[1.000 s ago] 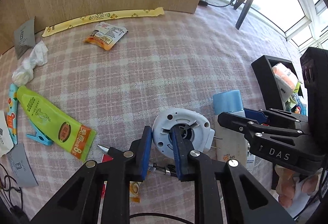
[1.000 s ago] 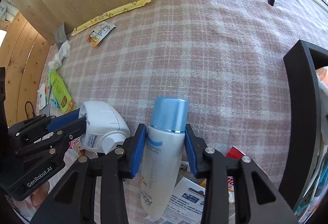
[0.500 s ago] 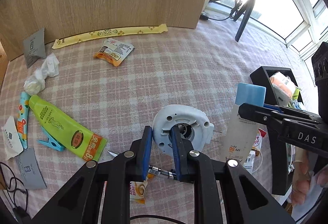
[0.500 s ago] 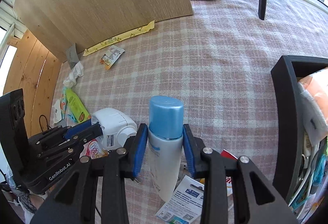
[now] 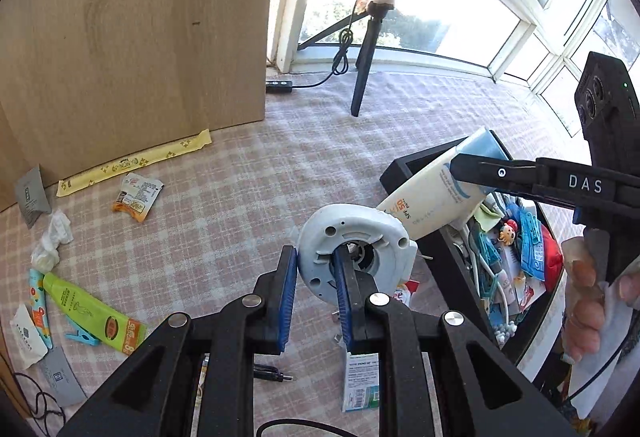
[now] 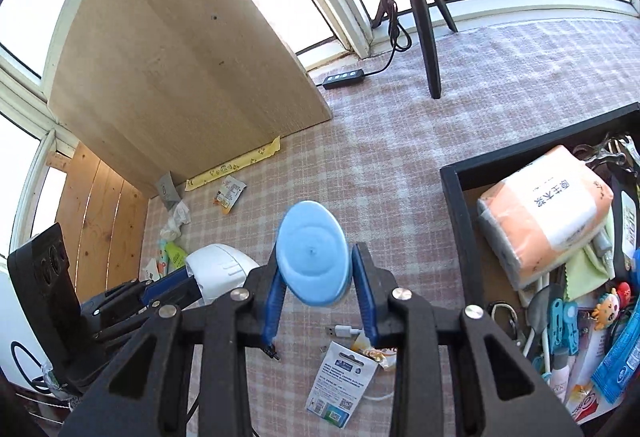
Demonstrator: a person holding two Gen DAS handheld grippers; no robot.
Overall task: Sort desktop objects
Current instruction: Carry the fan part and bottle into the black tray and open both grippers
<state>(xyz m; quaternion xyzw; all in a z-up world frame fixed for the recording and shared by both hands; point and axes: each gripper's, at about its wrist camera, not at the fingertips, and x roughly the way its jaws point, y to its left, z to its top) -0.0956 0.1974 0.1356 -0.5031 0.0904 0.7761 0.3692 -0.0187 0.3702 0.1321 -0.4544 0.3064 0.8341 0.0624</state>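
Left gripper (image 5: 316, 291) — clamped on white fan casing (image 5: 354, 243), frame centre. Right gripper (image 6: 318, 291) — jaws closing on sunscreen bottle (image 6: 312, 253); both apparently bound for black tray (image 6: 452, 197), right.

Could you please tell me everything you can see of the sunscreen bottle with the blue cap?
The sunscreen bottle is a white, plastic-looking bottle with a light blue oval cap and blue-grey print including "SPF 50" in orange. It is off the checked cloth, tilted, cap end higher, over the near wall of the black box. The right gripper holds it between blue pads just below the cap, its jaws closing. Nothing else seems to touch it; the white round device sits close beside it.
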